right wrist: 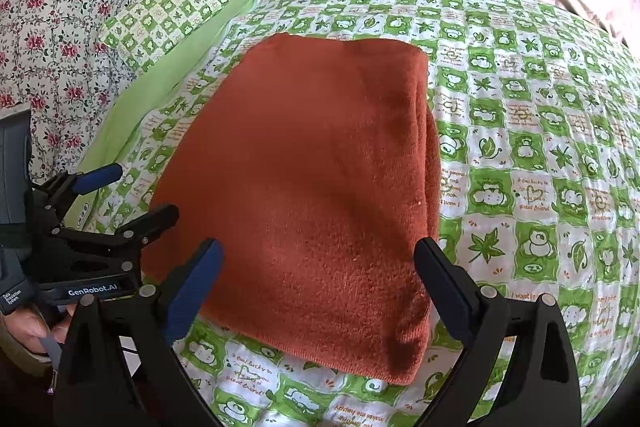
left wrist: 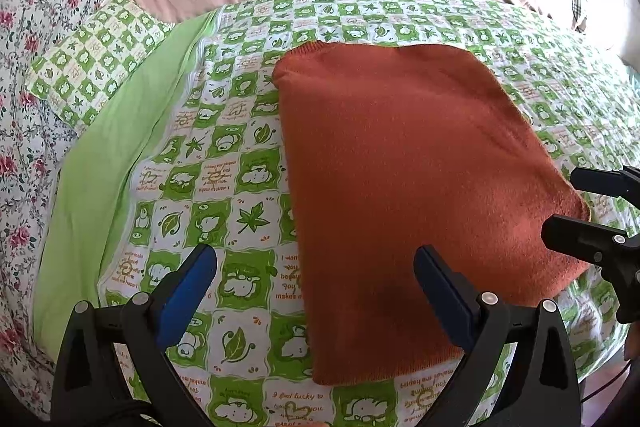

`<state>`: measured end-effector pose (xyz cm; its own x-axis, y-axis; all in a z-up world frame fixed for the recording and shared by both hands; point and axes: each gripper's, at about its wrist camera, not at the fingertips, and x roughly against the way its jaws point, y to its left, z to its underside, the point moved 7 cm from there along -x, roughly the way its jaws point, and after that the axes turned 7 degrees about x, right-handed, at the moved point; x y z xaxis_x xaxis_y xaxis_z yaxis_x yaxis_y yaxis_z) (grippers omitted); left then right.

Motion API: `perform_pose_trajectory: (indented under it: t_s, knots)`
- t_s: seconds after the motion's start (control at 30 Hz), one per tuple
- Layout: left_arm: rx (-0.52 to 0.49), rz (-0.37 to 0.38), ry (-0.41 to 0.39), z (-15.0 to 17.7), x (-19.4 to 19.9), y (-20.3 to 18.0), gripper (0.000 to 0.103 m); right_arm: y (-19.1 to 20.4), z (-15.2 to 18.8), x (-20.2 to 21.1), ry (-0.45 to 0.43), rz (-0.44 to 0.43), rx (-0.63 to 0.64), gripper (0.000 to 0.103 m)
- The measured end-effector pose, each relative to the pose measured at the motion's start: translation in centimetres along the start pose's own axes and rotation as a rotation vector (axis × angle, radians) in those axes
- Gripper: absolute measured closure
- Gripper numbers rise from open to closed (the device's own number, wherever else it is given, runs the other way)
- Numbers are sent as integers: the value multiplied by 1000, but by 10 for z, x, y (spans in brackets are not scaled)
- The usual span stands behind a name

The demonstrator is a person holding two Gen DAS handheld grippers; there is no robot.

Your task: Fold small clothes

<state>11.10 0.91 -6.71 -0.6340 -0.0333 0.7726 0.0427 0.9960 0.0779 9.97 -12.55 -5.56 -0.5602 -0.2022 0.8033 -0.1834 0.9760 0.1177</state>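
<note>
left gripper hovers low over the near left edge of the rust-red cloth, jaws wide, holding nothing. the cloth lies flat on the green checked bedspread, already a thick rectangle (several layers, judging by its right edge). right gripper hangs over the near edge too, jaws wide and empty. for another fold, i'd pinch both near corners through every layer and carry them evenly to the far edge. the left view shows the small matching pillow whole; only the right view shows the stacked folds.
</note>
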Motion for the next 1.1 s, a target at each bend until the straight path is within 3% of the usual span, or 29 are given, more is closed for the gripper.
perform_pose_trajectory:
  t_s: [1.1]
  knots:
    - [16,19,3,-4,1,-5,4,2,-1,-4,4,-8,-4,6]
